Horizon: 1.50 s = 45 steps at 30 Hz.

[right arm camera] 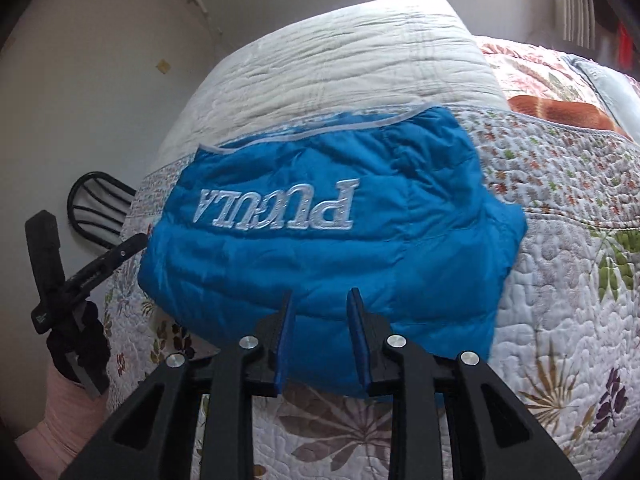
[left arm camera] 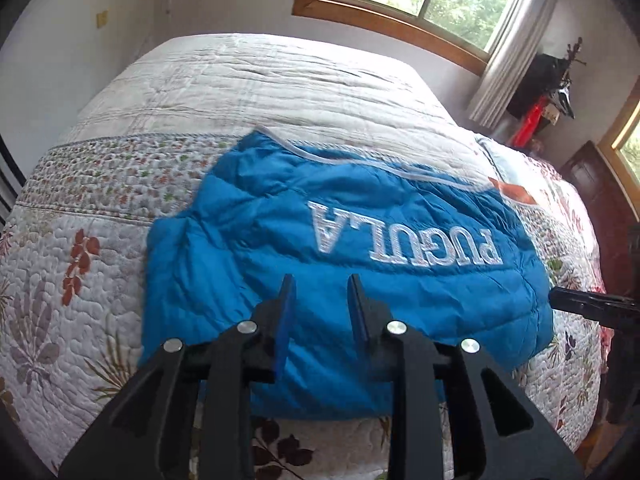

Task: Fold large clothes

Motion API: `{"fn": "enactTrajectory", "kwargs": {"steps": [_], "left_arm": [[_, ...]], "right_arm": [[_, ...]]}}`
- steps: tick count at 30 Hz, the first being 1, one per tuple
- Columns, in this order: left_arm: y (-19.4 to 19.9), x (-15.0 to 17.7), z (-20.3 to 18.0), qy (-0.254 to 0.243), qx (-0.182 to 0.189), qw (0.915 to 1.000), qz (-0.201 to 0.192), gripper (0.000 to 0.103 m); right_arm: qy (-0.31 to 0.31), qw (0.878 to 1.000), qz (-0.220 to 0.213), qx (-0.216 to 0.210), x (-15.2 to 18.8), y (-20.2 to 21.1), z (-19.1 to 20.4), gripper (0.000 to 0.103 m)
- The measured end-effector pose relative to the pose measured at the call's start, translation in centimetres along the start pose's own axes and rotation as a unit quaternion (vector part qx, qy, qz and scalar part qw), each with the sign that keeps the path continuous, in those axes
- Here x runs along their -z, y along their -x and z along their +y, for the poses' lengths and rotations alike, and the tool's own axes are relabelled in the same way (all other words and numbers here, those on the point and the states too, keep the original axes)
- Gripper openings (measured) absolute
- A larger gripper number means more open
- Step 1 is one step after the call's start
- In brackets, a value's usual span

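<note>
Blue jacket (left arm camera: 360,248) w/ white "PUGULA", upside down.

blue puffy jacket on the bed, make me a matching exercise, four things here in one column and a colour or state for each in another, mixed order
Things:
1. blue quilted jacket
2. white embroidered lettering
3. left gripper
4. floral quilted bedspread

States:
A. jaws apart, nothing between them
B. reads upside down in both wrist views
C. folded into a compact block, lying flat
D. white with red and green leaf prints, under everything

Pairs: 1-C, 2-B, 3-A, 4-D
</note>
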State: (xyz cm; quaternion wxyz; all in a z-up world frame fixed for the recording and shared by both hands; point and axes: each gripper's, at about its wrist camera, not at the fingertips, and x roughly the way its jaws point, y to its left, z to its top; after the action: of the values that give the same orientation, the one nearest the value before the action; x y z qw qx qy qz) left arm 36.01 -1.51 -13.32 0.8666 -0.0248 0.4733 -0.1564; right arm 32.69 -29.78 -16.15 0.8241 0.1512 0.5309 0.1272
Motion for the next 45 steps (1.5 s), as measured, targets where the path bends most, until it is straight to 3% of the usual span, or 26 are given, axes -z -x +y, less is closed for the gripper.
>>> {"fn": "enactTrajectory", "kwargs": {"steps": [6, 11, 15, 26, 28, 31, 32, 33, 34, 35, 36, 38, 41, 45], "left_arm": [[-4.6, 2.2, -2.2, -0.035, -0.024, 0.9984, 0.037, 0.026], [-7.2, 3.8, -0.5, -0.032, -0.004, 0.9977, 0.059, 0.027], [-8.0, 4.4, -0.3, -0.039, -0.010, 0.9976, 0.056, 0.027], [-8.8, 3.9, -0.3, -0.019, -0.019, 0.9966, 0.078, 0.026], [-8.2, 3.3, -0.3, -0.007, -0.012, 0.9957, 0.091, 0.025], [-5.6, 1.9, 0.8, 0.019, 0.007, 0.9961, 0.086, 0.028], [-4.3, 1.7, 1.4, 0.025, 0.010, 0.9970, 0.073, 0.033], [-3.2, 1.6, 2.0, 0.029, 0.013, 0.9977, 0.059, 0.038], [-1.9, 1.3, 3.0, 0.031, 0.013, 0.9983, 0.047, 0.053], [-0.9, 1.1, 4.1, 0.036, 0.005, 0.9986, 0.037, 0.060], [-0.1, 0.8, 5.2, 0.040, -0.001, 0.9988, 0.028, 0.061], [1.1, 0.4, 7.6, 0.054, -0.012, 0.9983, 0.020, 0.073], [0.7, -0.3, 11.4, 0.086, -0.025, 0.9956, 0.029, 0.075], [-0.5, 0.0, 15.1, 0.132, -0.001, 0.9901, 0.050, 0.075]], "right_arm": [[0.010, 0.998, 0.039, 0.044, 0.5, -5.4, 0.9, 0.025], [-0.002, 0.997, 0.065, 0.040, 1.5, -8.4, -0.8, 0.016], [-0.008, 0.997, 0.069, 0.038, 1.7, -9.4, -1.6, 0.010], [0.001, 0.996, 0.078, 0.045, 1.7, -9.7, -1.5, 0.009], [-0.013, 0.997, 0.076, 0.023, 1.1, -8.6, -1.5, 0.012], [-0.020, 0.999, 0.030, 0.008, 1.4, -4.4, -2.2, 0.029], [-0.023, 1.000, 0.011, 0.008, 1.5, -2.7, -2.6, 0.042], [-0.029, 1.000, -0.007, 0.009, 1.6, -1.1, -3.2, 0.048], [-0.037, 0.999, -0.021, 0.009, 1.7, 0.3, -4.0, 0.055], [-0.049, 0.998, -0.030, 0.009, 1.8, 1.5, -5.0, 0.059], [-0.063, 0.997, -0.034, 0.009, 1.9, 2.4, -6.0, 0.067], [-0.082, 0.996, -0.043, 0.008, 1.9, 3.3, -8.1, 0.076], [-0.114, 0.993, -0.033, 0.003, 1.7, 3.2, -11.3, 0.077], [-0.145, 0.989, -0.019, -0.031, 1.2, 2.1, -13.9, 0.079]]}}
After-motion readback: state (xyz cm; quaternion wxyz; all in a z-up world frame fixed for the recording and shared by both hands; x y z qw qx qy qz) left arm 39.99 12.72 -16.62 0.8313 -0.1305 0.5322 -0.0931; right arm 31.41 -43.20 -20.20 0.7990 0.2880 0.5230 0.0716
